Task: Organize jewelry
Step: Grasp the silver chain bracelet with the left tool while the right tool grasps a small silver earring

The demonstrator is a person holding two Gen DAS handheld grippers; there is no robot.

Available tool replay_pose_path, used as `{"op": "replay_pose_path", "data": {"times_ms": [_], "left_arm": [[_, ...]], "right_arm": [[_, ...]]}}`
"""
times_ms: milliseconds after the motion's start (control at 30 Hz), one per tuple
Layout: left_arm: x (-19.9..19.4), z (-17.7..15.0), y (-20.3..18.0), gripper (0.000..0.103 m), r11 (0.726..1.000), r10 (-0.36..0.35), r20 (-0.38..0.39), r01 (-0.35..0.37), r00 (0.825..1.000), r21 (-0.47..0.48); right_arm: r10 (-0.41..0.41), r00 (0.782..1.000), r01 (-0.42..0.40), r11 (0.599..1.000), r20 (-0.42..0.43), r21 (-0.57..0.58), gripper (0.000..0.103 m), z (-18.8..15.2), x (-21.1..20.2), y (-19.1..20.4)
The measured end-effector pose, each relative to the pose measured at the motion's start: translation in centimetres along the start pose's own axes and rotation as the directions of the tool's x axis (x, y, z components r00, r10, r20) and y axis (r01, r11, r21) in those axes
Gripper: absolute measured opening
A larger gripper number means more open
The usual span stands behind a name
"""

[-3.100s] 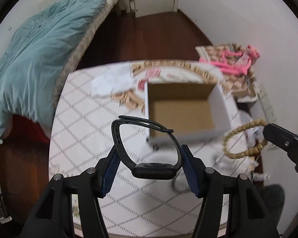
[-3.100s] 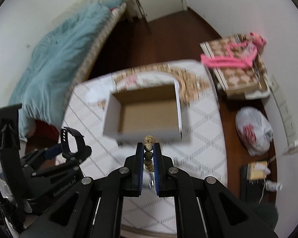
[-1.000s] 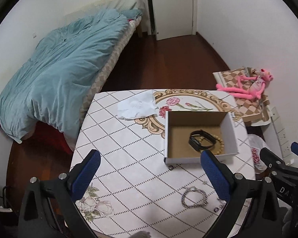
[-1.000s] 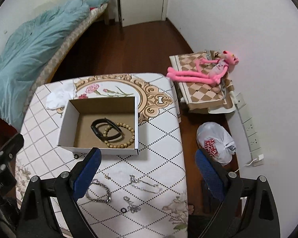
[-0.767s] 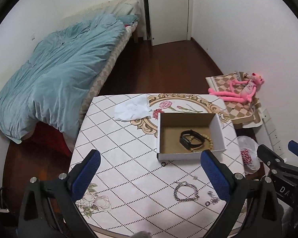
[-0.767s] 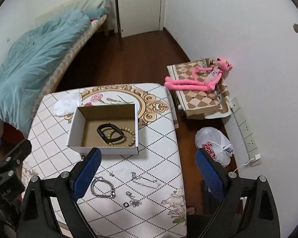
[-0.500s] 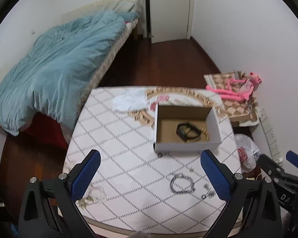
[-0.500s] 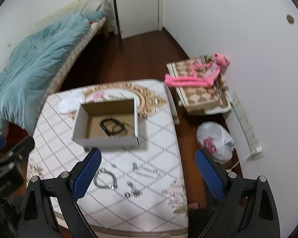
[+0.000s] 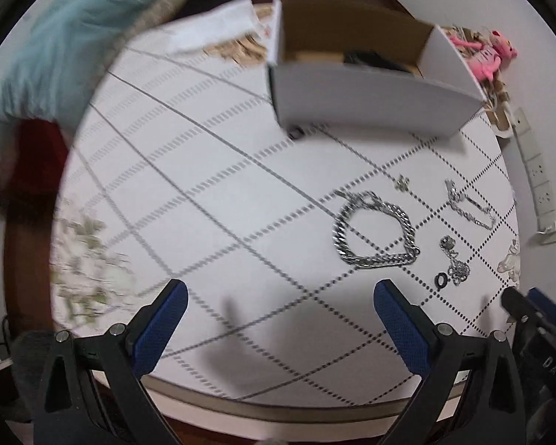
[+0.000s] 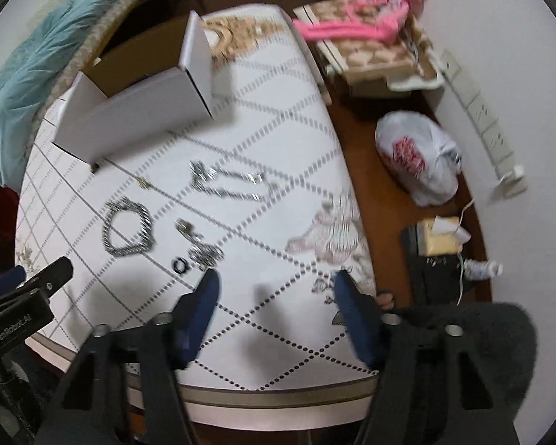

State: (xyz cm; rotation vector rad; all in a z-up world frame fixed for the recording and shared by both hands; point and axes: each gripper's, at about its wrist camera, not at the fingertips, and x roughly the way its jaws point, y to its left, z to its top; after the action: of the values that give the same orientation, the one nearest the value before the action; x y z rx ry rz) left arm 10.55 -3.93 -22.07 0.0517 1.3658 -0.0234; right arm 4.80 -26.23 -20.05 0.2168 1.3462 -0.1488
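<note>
A white cardboard box (image 9: 367,100) stands at the far side of the table (image 9: 204,193); a black band (image 9: 370,58) shows inside it. The box also shows in the right wrist view (image 10: 137,115). A thick silver chain bracelet (image 9: 374,233) lies on the table, also in the right wrist view (image 10: 128,228). A thin silver chain (image 9: 470,207), a small pendant (image 9: 454,259) and a black ring (image 9: 441,280) lie to its right. My left gripper (image 9: 278,307) is open and empty, low over the near table edge. My right gripper (image 10: 274,293) is open and empty, just right of the black ring (image 10: 180,264).
A teal blanket (image 9: 55,37) covers the bed at the left. A pink plush toy (image 10: 359,26) lies on a patterned box on the floor at the right, with a white plastic bag (image 10: 419,155) and a power strip (image 10: 482,118) by the wall.
Both grippers have dropped from high above the table to low over its near edge, close to the loose jewelry. Both stayed open and empty.
</note>
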Motion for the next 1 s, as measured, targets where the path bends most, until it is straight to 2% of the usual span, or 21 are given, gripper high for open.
{"op": "replay_pose_path", "data": {"times_ms": [33,133,233,267,333,400,467,500,567,867,1000], "left_arm": [[0.7,0.1,-0.2,0.102,1.0,-0.027,-0.02,0.027,0.999,-0.006],[1.7,0.7,-0.7,0.091,0.997,-0.081,-0.054,0.08,0.995,-0.023],[2.5,1.2,-1.2,0.084,0.993,-0.113,-0.072,0.11,0.991,-0.034],[2.7,1.4,-1.3,0.076,0.993,-0.113,-0.075,0.111,0.991,-0.033],[3.1,1.5,-1.8,0.066,0.993,-0.114,-0.087,0.113,0.99,-0.025],[2.9,1.5,-2.5,0.059,0.996,-0.084,-0.061,0.085,0.995,0.013],[2.6,1.5,-2.9,0.034,0.998,-0.043,-0.036,0.045,0.998,0.051],[2.5,1.5,-2.9,0.028,0.997,-0.049,-0.021,0.05,0.999,0.064],[2.4,1.5,-2.9,0.006,0.996,-0.051,-0.015,0.052,0.999,0.075],[0.8,0.0,0.7,0.006,0.996,-0.061,0.009,0.061,0.998,0.063],[-0.8,-2.1,2.8,0.006,0.996,-0.065,0.026,0.063,0.998,0.055]], "right_arm": [[0.001,1.0,-0.001,1.0,-0.006,0.011,0.06,-0.2,0.5,-0.3],[0.014,1.0,-0.014,0.999,-0.012,0.033,0.056,-0.6,1.2,-0.8],[0.016,1.0,-0.016,0.999,-0.014,0.037,0.054,-0.7,1.6,-0.8],[0.016,1.0,-0.015,0.999,-0.014,0.039,0.054,-0.6,1.7,-0.7],[0.016,1.0,-0.016,0.999,-0.018,0.039,0.054,-0.5,2.0,-0.6],[0.019,1.0,-0.018,0.999,-0.021,0.042,0.054,-0.5,2.2,-0.5],[0.021,1.0,-0.02,0.999,-0.022,0.047,0.053,-0.4,2.4,-0.7],[0.022,0.999,-0.021,0.999,-0.023,0.048,0.053,-0.4,2.5,-0.7],[0.028,0.999,-0.026,0.998,-0.024,0.058,0.053,-0.3,2.5,-0.9],[0.109,0.994,-0.11,0.988,0.008,0.106,0.053,-0.1,1.2,-2.3],[0.125,0.991,-0.13,0.982,0.046,0.134,0.053,-0.3,-0.1,-3.3]]}}
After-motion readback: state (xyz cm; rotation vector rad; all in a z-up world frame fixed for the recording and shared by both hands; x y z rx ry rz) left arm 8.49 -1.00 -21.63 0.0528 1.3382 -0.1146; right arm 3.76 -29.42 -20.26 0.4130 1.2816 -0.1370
